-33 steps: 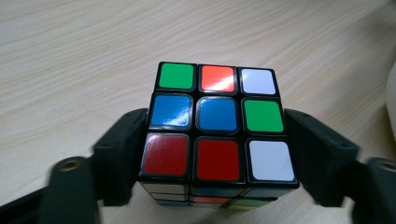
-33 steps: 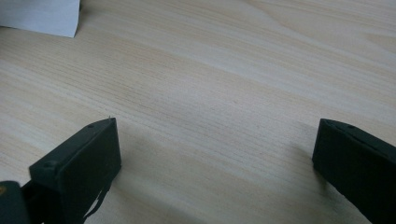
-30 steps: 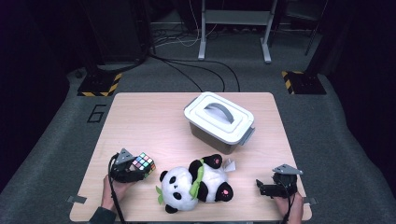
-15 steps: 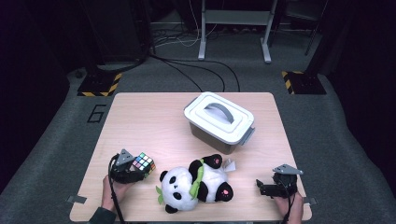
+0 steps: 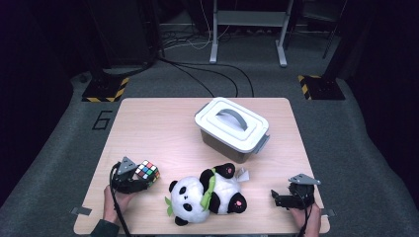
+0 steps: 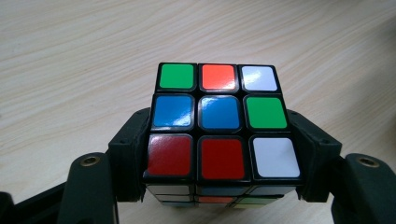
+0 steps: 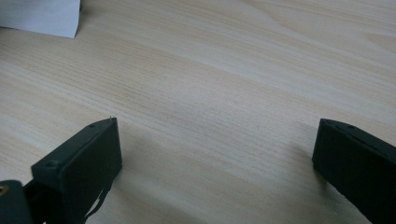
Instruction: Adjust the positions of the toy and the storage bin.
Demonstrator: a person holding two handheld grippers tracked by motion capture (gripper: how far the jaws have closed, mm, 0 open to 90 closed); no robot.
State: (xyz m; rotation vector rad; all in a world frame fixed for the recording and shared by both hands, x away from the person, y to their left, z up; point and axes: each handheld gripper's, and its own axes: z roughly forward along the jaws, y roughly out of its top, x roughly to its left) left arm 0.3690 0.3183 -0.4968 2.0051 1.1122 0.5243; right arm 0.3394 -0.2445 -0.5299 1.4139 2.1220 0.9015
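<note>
The left claw grips a scrambled colour cube squarely between its jaws, low over the bench. A lidded white box sits well ahead and to its right. The right claw rests wide open, holding nothing.

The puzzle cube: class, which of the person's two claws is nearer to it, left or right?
Left. The left claw has its jaws pressed on both sides of the puzzle cube. The right claw rests open at the table's opposite near corner, beyond the plush panda.
</note>
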